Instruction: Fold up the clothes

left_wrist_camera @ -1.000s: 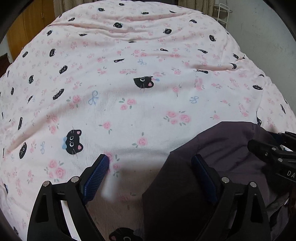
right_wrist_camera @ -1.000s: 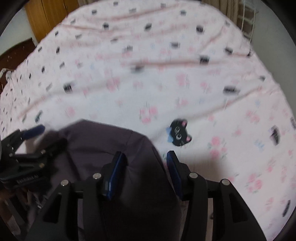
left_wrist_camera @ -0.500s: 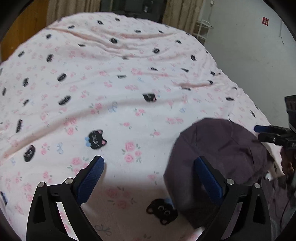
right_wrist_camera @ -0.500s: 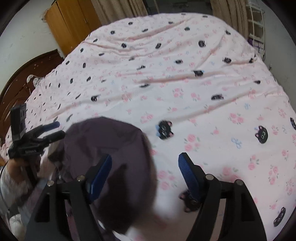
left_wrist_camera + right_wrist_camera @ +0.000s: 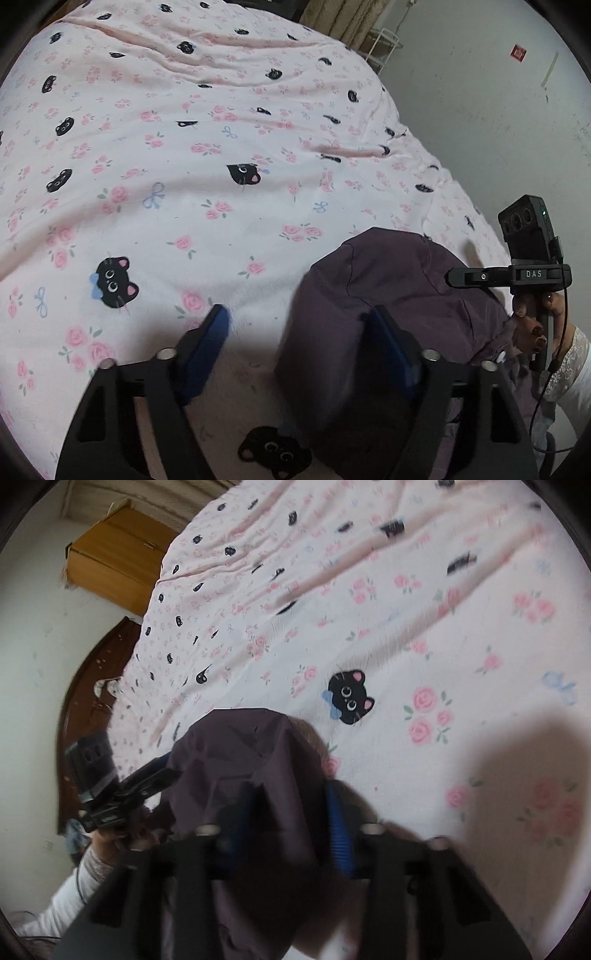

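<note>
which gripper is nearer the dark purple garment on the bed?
Right. The right gripper has the dark purple garment bunched between its fingers. The left gripper is open at the garment's edge, one finger over the fabric, the other over the pink cat-print bedsheet.

A pale pink cotton bedsheet (image 5: 221, 147) carries a print of black cat faces, pink roses and small blue bows. The bunched dark purple fabric garment (image 5: 388, 295) is plain. Both black plastic grippers, left (image 5: 299, 339) and right (image 5: 288, 819), have ribbed blue pads (image 5: 207, 343). An orange-brown wooden wardrobe (image 5: 118, 557) stands against a white wall (image 5: 33, 627)
</note>
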`<action>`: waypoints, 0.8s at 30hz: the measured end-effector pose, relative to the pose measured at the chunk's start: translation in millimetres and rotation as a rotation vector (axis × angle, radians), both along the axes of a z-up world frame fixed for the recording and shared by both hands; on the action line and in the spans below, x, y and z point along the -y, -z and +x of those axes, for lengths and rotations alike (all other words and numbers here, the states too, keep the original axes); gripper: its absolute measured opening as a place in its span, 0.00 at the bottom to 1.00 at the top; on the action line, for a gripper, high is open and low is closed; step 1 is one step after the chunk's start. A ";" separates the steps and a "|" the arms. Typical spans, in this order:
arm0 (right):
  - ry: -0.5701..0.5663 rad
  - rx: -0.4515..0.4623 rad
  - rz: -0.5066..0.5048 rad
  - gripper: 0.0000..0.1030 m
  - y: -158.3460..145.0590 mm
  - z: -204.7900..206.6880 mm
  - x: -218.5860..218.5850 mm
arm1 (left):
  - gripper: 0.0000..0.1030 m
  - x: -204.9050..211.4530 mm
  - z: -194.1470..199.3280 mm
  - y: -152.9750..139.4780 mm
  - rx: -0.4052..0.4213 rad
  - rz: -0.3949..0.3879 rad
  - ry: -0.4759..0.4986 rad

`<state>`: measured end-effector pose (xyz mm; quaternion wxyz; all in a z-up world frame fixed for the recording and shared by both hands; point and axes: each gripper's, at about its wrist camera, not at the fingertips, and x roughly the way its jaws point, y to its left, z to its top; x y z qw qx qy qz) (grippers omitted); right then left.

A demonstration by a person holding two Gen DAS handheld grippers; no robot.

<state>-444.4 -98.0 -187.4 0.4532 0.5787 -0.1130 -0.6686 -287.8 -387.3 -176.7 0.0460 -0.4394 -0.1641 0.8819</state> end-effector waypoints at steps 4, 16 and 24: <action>-0.016 -0.002 -0.002 0.10 1.0 2.5 6.1 | 0.13 -9.6 -6.4 -0.9 0.024 -0.028 0.040; -0.011 -0.095 0.022 0.06 -27.6 9.6 9.5 | 0.21 -7.5 -2.4 -10.3 0.030 -0.085 -0.048; 0.176 -0.282 0.250 0.49 -34.8 20.4 -7.4 | 0.42 42.4 102.6 -41.6 -0.008 -0.110 -0.262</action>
